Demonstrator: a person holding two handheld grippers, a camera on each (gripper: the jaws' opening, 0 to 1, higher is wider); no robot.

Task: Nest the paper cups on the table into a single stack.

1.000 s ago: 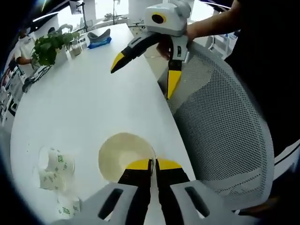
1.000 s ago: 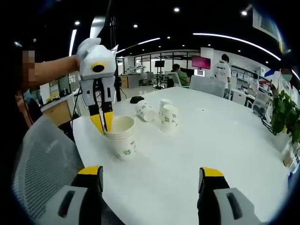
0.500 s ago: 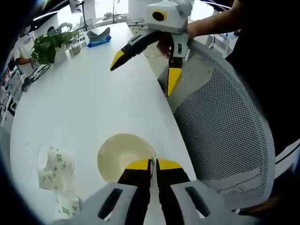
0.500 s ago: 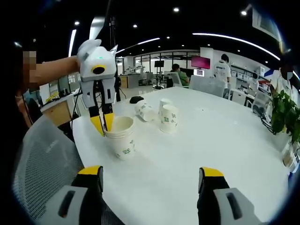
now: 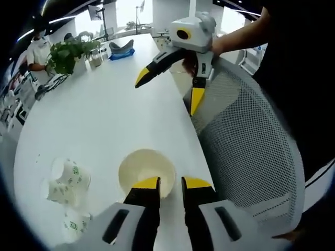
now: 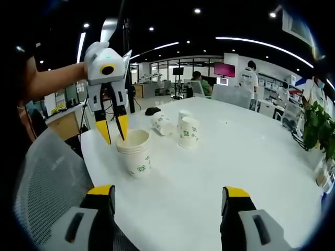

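Parted since half a second ago: the left gripper (image 5: 170, 184), then pinching the near rim of the cup stack (image 6: 135, 152), now with jaws a little apart and lifted just above that rim, so no longer holding anything. Seen from the right gripper view at 10 o'clock, the same left gripper (image 6: 115, 130) hanging over the stack with yellow tips spread on either side of the rim's near edge, apparently not touching. Probably means one nesting step is finished and the stack is released, upright on the white table (image 6: 251, 157) near its edge. Right gripper (image 6: 167, 196) wide open and empty, low at 6 o'clock in its own view; in the left gripper view, the same right gripper (image 5: 178, 78) at 12 o'clock, jaws far apart. Task not complete: loose cups (image 5: 68, 183) lying at 8 o'clock in the left gripper view, two upright cups (image 6: 187, 128) beyond the stack at 12 o'clock in the right gripper view, plus one cup on its side (image 6: 161, 124) just beside them. Table surface smooth, white, glossy. Mesh chair (image 5: 251, 141) against the table edge at 3 o'clock. Green plant (image 5: 65, 52) at 10 o'clock. Open office behind, with ceiling lights, screens and some people far away.
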